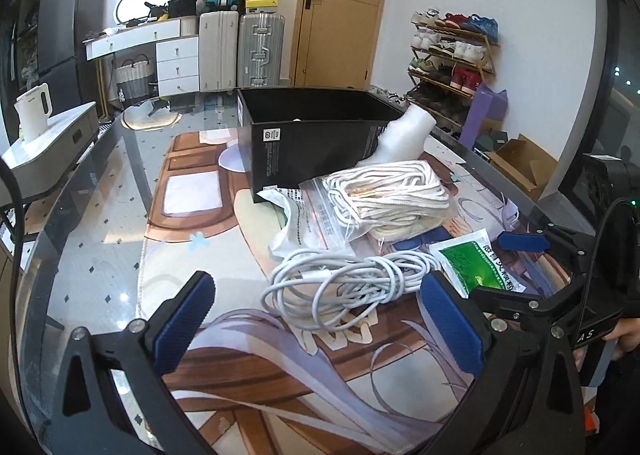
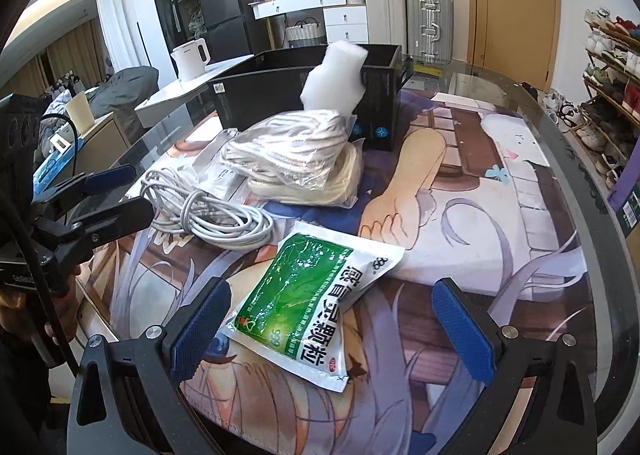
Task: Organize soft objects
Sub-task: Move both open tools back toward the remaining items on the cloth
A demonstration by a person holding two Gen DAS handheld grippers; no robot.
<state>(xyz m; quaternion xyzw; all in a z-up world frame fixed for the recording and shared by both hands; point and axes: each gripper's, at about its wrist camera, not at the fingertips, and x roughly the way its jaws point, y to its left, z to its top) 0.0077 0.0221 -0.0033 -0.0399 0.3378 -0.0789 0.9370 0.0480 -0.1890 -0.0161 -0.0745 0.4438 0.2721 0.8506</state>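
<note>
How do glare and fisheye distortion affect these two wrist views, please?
Left wrist view: the glass table mirrors the room, the door frame bows, and the cable coil stays sharp. Right wrist view: highlights glint on the green packet, the table rim curves, and the corners vignette black.

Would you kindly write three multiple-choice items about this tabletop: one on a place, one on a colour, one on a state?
1. What lies nearest the right gripper?
A. green sachet
B. coiled cable
C. bagged rope

2. What colour is the box?
A. white
B. black
C. teal

3. How is the left gripper?
A. shut on the cable
B. shut, holding nothing
C. open

Answers:
1 A, the green sachet sits between its pads.
2 B, its walls are black.
3 C, its pads stand apart before the coiled cable.
</note>
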